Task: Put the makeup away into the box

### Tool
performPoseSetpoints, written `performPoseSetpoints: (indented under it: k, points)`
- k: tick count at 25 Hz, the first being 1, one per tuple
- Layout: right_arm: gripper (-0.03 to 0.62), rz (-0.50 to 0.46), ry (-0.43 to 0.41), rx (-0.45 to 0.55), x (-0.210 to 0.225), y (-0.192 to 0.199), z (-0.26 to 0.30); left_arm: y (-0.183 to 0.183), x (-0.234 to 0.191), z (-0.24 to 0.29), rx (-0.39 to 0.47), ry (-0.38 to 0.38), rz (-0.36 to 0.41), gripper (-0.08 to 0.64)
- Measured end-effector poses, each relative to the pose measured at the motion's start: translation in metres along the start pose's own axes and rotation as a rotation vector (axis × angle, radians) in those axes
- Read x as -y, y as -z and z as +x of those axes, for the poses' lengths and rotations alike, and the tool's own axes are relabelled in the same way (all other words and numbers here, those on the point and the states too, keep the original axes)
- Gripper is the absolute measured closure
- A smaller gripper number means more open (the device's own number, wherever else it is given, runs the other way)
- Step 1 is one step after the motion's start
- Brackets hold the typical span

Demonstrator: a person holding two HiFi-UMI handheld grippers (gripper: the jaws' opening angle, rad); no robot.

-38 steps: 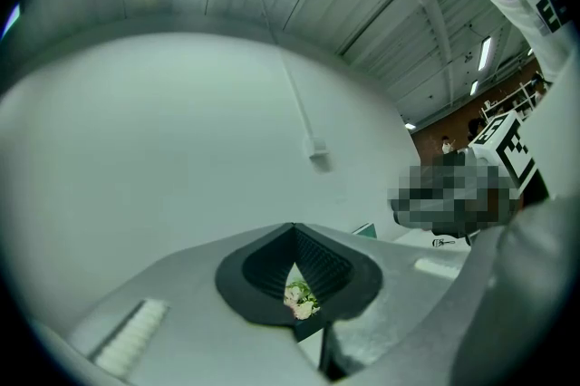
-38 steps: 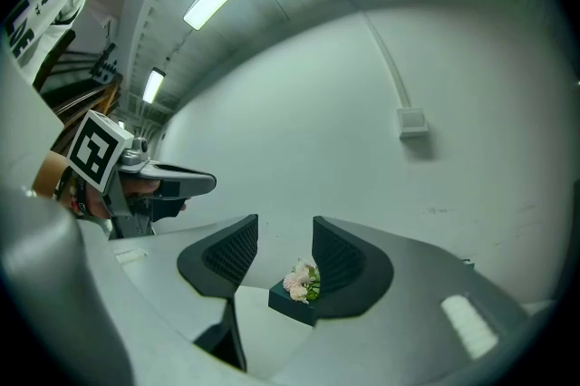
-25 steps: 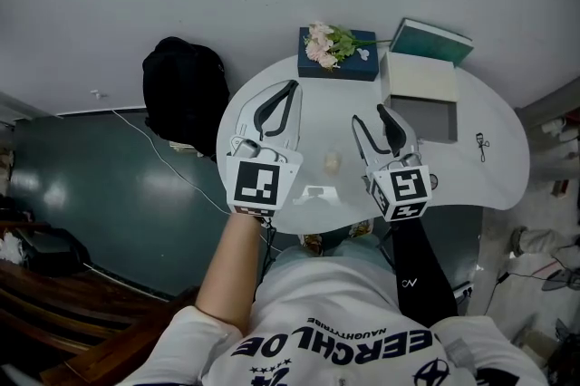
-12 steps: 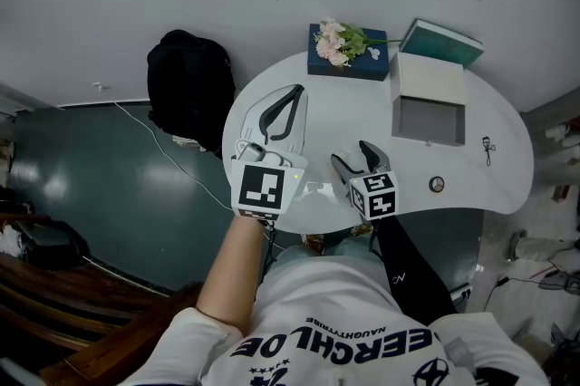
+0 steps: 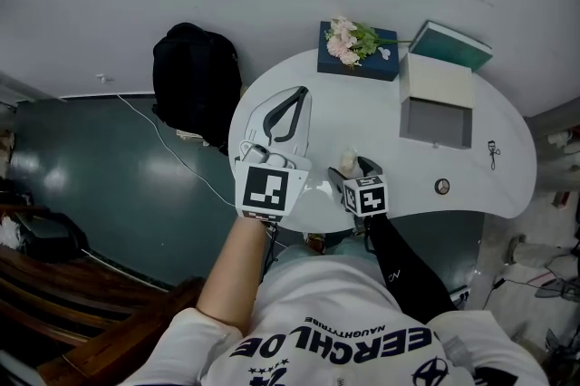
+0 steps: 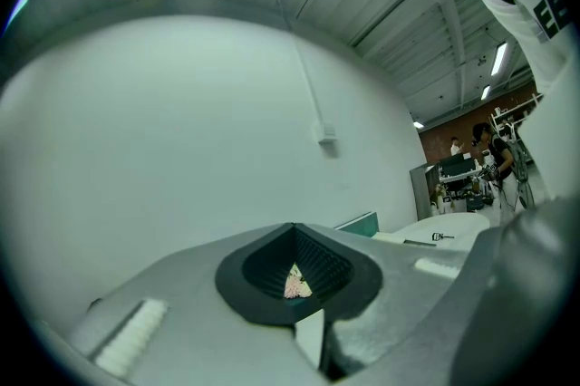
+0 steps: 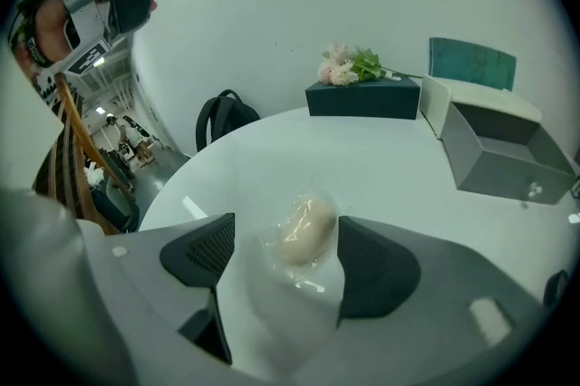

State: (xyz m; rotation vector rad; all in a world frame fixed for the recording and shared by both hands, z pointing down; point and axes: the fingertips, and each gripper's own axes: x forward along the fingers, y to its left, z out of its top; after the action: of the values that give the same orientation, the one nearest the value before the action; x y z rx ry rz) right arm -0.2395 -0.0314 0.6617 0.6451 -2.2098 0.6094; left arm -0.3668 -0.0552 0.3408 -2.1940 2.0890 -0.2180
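Observation:
A beige makeup sponge (image 7: 304, 228) in a clear wrapper lies on the white round table (image 5: 399, 153) near its front edge. My right gripper (image 7: 285, 253) points down at it. Its jaws have just been opening and now stand wide, one on each side of the sponge (image 5: 347, 159), with the pads off it. The grey open box (image 5: 437, 117) stands at the back right, its pale lid (image 5: 437, 81) raised behind it. An eyelash curler (image 5: 492, 153) and a small round compact (image 5: 442, 186) lie right of the box. My left gripper (image 5: 295, 91) hovers level over the table's left side, tips together and empty.
A dark blue case (image 5: 358, 62) with pink flowers (image 5: 344, 38) on top sits at the table's back edge. A teal lid (image 5: 453, 44) leans behind the grey box (image 7: 503, 153). A black backpack (image 5: 195, 81) stands on the floor left of the table.
My right gripper has dropped and tilted down, moving left toward the front edge, and now straddles the sponge with wider jaws. The left gripper has hardly shifted.

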Motion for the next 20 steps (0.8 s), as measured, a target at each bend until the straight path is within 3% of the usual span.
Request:
performPoseSetpoints:
  k: [1, 2, 3, 4, 12, 20]
  points:
    - [0.219, 0.007, 0.013, -0.019, 0.002, 0.004, 0.002, 0.001, -0.001, -0.001, -0.002, -0.002, 0.0, 0.559]
    - [0.284, 0.011, 0.028, -0.036, 0.005, 0.008, 0.003, 0.002, -0.002, -0.002, -0.003, -0.004, 0.0, 0.559]
    - [0.411, 0.011, 0.04, -0.047, 0.007, 0.01, 0.003, 0.002, -0.003, -0.003, -0.003, -0.005, 0.001, 0.558]
    - [0.428, 0.009, 0.045, -0.05, 0.009, 0.01, 0.002, 0.003, -0.004, -0.004, -0.003, -0.007, 0.001, 0.558]
    - [0.445, -0.003, 0.061, 0.046, 0.014, -0.011, -0.012, 0.003, -0.018, -0.008, -0.001, -0.027, -0.007, 0.558]
    - [0.445, -0.102, 0.096, 0.382, 0.014, -0.118, -0.074, -0.008, -0.026, -0.008, 0.025, -0.042, -0.01, 0.559]
